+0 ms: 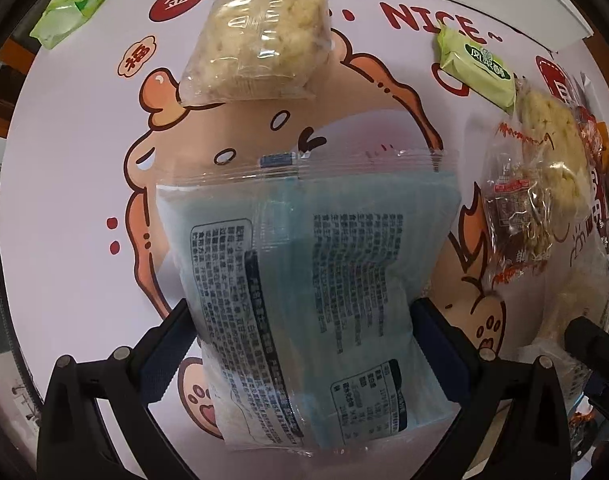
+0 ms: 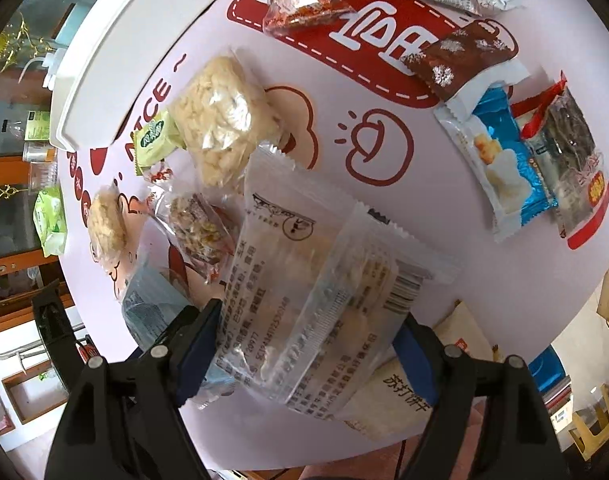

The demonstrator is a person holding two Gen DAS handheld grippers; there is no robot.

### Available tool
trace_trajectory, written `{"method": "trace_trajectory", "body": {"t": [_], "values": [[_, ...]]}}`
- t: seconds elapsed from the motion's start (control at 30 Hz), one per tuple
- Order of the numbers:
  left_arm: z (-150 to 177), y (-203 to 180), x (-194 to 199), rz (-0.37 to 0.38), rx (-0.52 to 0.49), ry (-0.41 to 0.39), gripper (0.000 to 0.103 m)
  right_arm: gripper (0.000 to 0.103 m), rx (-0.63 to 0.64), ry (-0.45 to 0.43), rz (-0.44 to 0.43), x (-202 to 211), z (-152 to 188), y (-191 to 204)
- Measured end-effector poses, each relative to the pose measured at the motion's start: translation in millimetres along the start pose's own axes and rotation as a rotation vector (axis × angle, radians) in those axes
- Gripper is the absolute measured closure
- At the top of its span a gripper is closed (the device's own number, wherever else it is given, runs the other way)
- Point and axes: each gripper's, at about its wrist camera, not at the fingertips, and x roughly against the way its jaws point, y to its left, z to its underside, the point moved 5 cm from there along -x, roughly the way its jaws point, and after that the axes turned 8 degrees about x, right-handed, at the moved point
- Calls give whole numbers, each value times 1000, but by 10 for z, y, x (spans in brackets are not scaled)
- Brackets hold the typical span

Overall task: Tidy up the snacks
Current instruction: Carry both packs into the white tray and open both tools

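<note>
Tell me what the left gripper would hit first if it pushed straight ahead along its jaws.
The left gripper is shut on a light-blue snack packet, so that packet leads. Straight ahead, the first thing in line looks to be the clear-wrapped puffed rice cake on the cartoon-printed table, though the gap is hard to judge.

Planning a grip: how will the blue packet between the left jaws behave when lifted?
The blue packet is a flat film wrapper with loose clear seams, so its far end will probably droop. The glossy film may slip between the jaws. It looks thin, so likely light, and any biscuits inside could crack under a hard squeeze by the left gripper.
</note>
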Motion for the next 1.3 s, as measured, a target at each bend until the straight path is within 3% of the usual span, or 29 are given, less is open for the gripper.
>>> {"method": "trace_trajectory", "body": {"t": [0.1, 0.2, 0.53, 0.7, 1.03, 1.2, 1.3], "values": [[-53, -29, -46, 1, -6, -8, 0, 22, 6, -17, -5, 59, 51, 30], [0, -21, 10, 10, -37, -42, 8, 22, 20, -39, -3, 38, 91, 126], [169, 22, 90, 172, -44, -69, 16, 22, 54, -86, 10, 236, 154, 114], [149, -28, 524, 195, -56, -183, 16, 23, 130, -137, 25, 519, 47, 225], [-443, -151, 2127, 157, -116, -541, 15, 22, 455, -395, 134, 1578, -817, 911], [-853, -300, 2679, 123, -103, -674, 14, 22, 568, -518, 171, 1922, -1443, 1304], [-1264, -416, 2819, 56, -73, -745, 14, 21, 620, -548, 180, 1933, -1853, 1505]]}}
